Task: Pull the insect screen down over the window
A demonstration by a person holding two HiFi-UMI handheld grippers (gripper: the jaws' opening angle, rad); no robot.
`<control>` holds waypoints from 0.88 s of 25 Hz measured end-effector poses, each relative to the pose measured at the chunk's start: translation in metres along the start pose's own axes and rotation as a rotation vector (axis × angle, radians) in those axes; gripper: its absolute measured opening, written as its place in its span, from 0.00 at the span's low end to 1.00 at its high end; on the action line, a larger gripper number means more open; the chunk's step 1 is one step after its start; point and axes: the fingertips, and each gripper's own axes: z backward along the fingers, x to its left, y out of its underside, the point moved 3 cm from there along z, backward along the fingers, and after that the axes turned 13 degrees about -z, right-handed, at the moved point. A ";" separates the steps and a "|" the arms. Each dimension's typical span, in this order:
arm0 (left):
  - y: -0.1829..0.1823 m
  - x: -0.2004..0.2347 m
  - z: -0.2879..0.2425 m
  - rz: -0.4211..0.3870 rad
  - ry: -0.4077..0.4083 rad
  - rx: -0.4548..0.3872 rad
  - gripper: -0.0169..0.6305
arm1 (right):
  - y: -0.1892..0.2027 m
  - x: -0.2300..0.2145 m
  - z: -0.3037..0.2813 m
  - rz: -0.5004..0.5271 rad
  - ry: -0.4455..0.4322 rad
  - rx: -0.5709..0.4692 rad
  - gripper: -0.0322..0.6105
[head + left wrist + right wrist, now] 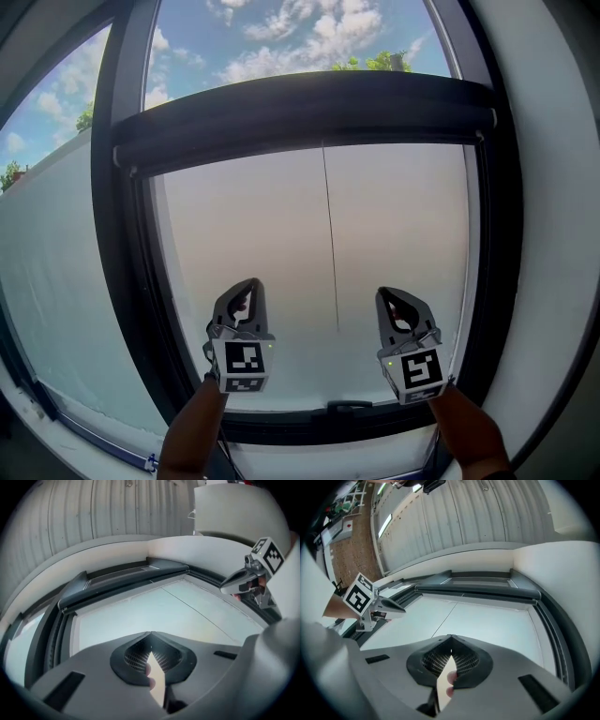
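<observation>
Closed and empty, left claw [249,286] and right claw [387,295] hovered low in the frame flanking the thin cord [330,244], seemingly poised to draw down the insect screen bar [309,117] lying across the upper frame.

head cam sits close in front of the window [120,234], facing it. the roller housing [309,111] runs across the upper frame, with the left claw [249,286] and right claw [386,295] low below it. left claw cam sits below-left of the housing and looks along its jaws toward it, right claw at its right edge. right claw cam mirrors that from below-right, left claw at its left edge. all three share the housing, the pale panel [403,244] under it and the thin cord [330,234].
</observation>
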 end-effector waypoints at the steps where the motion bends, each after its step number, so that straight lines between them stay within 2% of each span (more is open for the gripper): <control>1: -0.004 0.008 -0.007 -0.026 -0.010 -0.004 0.03 | -0.006 -0.001 -0.008 0.035 -0.003 -0.002 0.05; 5: -0.024 0.041 -0.033 -0.167 -0.062 -0.014 0.03 | -0.033 -0.002 -0.038 0.220 -0.045 -0.006 0.05; 9: -0.045 0.049 -0.056 -0.246 -0.010 -0.040 0.03 | -0.056 -0.007 -0.067 0.464 -0.049 0.007 0.05; 12: -0.062 0.054 -0.071 -0.418 -0.026 -0.044 0.03 | -0.068 -0.016 -0.091 0.553 -0.056 0.039 0.05; 15: -0.072 0.061 -0.086 -0.579 -0.056 -0.013 0.03 | -0.080 -0.028 -0.111 0.644 -0.038 0.055 0.06; 18: -0.082 0.071 -0.101 -0.718 -0.068 0.064 0.03 | -0.095 -0.039 -0.123 0.727 -0.012 0.060 0.06; 22: -0.092 0.083 -0.115 -0.776 -0.073 0.114 0.03 | -0.113 -0.052 -0.131 0.845 0.040 0.053 0.06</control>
